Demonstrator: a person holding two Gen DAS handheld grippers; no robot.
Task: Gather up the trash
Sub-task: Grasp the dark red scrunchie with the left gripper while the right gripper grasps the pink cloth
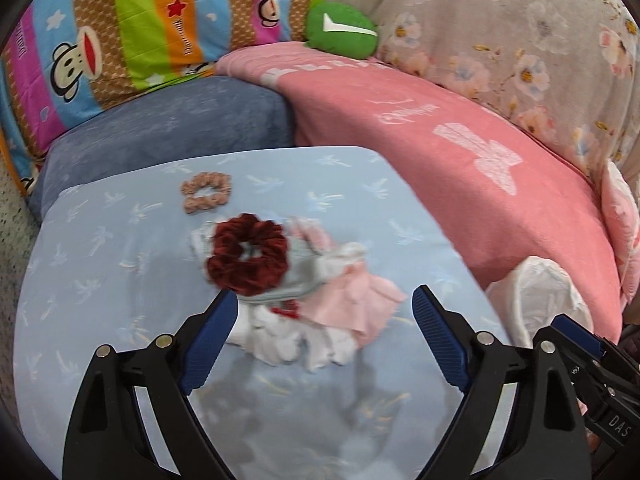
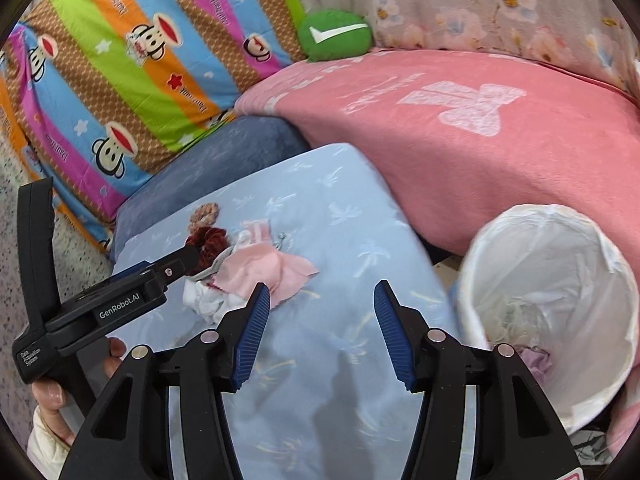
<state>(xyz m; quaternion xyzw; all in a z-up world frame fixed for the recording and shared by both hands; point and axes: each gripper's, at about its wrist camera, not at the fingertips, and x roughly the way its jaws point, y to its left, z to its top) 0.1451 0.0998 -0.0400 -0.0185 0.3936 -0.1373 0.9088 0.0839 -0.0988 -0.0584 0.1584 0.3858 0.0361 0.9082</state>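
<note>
Left tongs [image 1: 324,312] open, straddling crumpled white tissue [image 1: 288,340] at frame centre, below dark red scrunchie [image 1: 248,258]. Pinch tissue only. Right tongs [image 2: 318,312] open, empty; lined bin [image 2: 552,304] lower right.

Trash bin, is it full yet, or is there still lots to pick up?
Not full. The white-lined trash bin already holds a few crumpled scraps near its bottom. Nothing is in hand: the left gripper hangs open over the pile, and the right gripper is open and empty. Left to collect: the white crumpled tissue and pink paper. The dark red scrunchie sits on that pile.
</note>
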